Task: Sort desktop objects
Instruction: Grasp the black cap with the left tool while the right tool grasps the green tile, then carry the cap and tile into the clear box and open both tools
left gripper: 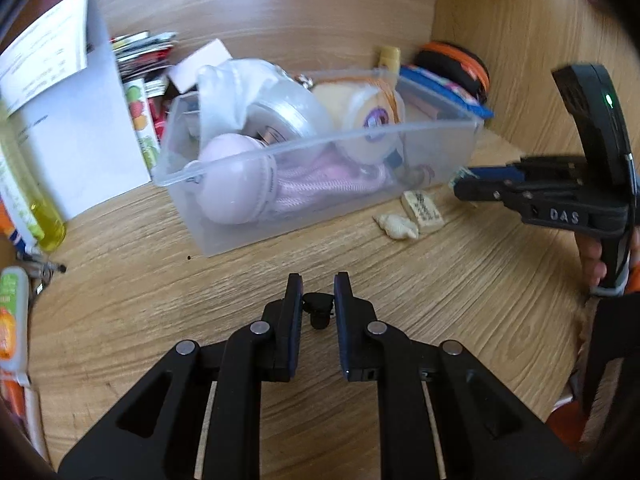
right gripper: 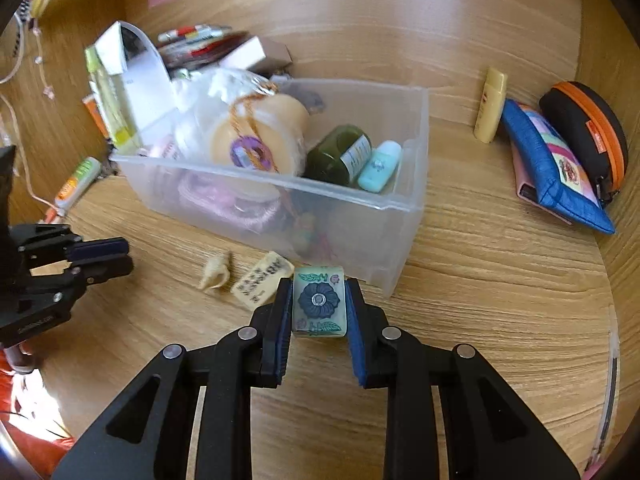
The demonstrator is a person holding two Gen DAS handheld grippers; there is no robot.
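My left gripper (left gripper: 317, 282) is shut on a small black knob-like piece (left gripper: 317, 311), just above the wooden desk. A pale green tile with a dark blue flower (right gripper: 319, 301) sits between the pads of my right gripper (right gripper: 319, 282), which is shut on it in front of the clear plastic bin (right gripper: 416, 208). That bin (left gripper: 280, 151) holds tape rolls, a pink round thing, a green jar and a mint bottle. A cream shell (right gripper: 216, 274) and a cream tile with writing (right gripper: 262, 280) lie on the desk in front of the bin. The right gripper (left gripper: 460, 182) also shows at the right of the left wrist view.
Wooden walls close in the desk at the back and right. A blue pouch (right gripper: 556, 172), a black and orange case (right gripper: 584, 132) and a yellow tube (right gripper: 490, 104) lie at the right. A white box (left gripper: 80, 128), papers and bottles crowd the left.
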